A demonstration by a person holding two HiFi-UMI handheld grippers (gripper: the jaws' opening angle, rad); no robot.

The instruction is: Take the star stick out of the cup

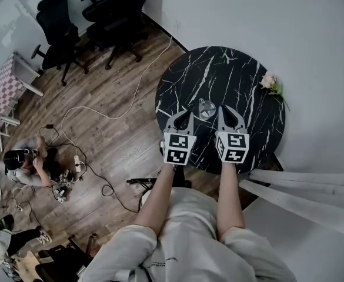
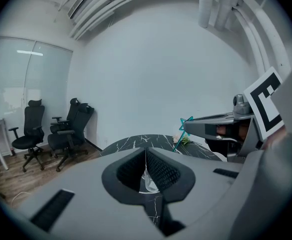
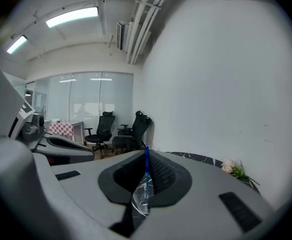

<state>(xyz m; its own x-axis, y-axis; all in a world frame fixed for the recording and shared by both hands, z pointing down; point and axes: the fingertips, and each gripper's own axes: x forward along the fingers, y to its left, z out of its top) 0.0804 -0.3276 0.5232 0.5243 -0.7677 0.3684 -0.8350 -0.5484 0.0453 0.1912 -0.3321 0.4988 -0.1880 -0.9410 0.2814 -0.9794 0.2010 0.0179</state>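
A clear cup stands on the round black marble table, between my two grippers. In the right gripper view a thin blue stick runs up the seam of the right gripper, whose jaws are closed on it, with the cup below. From the left gripper view the teal star sits at the right gripper's tip, and the stick slants down toward the cup. The left gripper is shut and empty, just left of the cup.
A small bunch of pink flowers lies at the table's far right edge by the white wall. Black office chairs stand on the wooden floor to the left. Cables and a seated person are on the floor nearby.
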